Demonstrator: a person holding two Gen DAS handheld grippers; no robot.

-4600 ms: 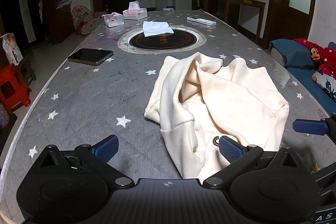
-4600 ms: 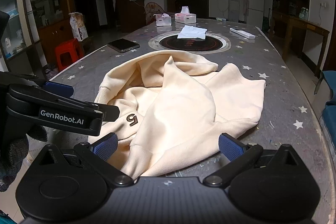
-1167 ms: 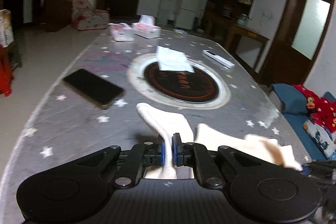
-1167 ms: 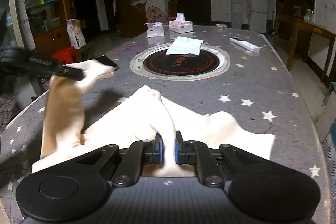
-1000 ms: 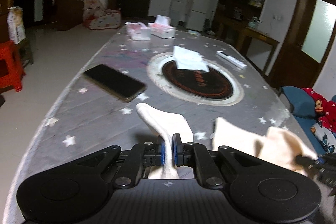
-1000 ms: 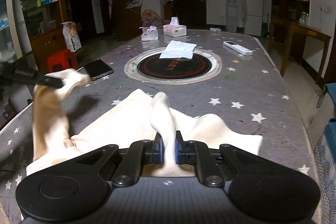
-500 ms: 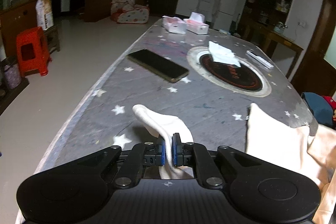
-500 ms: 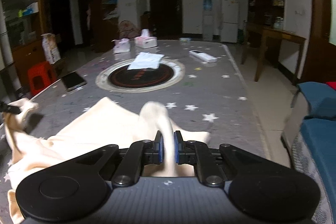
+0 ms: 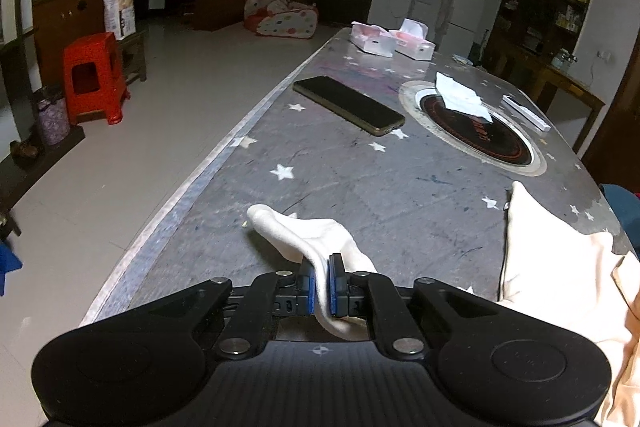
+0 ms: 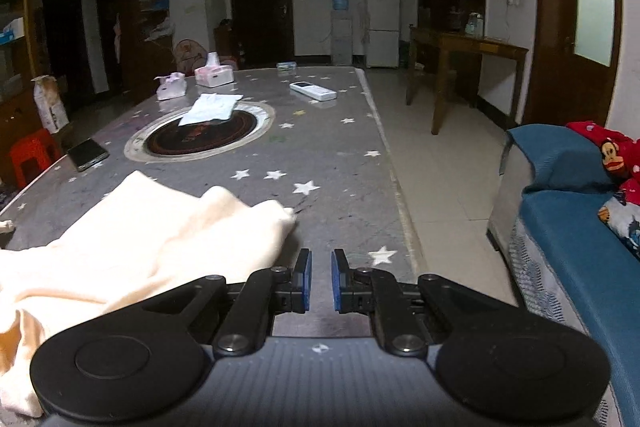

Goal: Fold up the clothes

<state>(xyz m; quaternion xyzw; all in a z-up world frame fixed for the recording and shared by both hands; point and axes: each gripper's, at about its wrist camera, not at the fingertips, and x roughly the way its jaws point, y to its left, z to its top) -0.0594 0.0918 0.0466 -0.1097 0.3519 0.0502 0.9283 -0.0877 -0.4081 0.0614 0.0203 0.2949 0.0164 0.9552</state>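
A cream sweatshirt point(image 10: 132, 243) lies spread on the grey star-patterned table point(image 10: 328, 155). My left gripper point(image 9: 321, 281) is shut on a cream corner of the sweatshirt point(image 9: 308, 233) near the table's left edge; the rest of the garment point(image 9: 560, 267) hangs at the right of that view. My right gripper point(image 10: 321, 281) has its jaws slightly apart with nothing between them, just right of the garment's edge, near the table's right edge.
A black phone point(image 9: 348, 105), a round black hotplate point(image 9: 476, 131) with a white cloth point(image 9: 460, 97) on it, a white remote point(image 10: 313, 91) and tissue boxes point(image 10: 214, 75) lie farther up the table. A blue sofa point(image 10: 580, 227) stands to the right, a red stool point(image 9: 94, 77) to the left.
My right gripper has let go of the fold of sweatshirt it was holding, and the cloth now lies to its left. My left gripper, still holding its corner, has moved further left.
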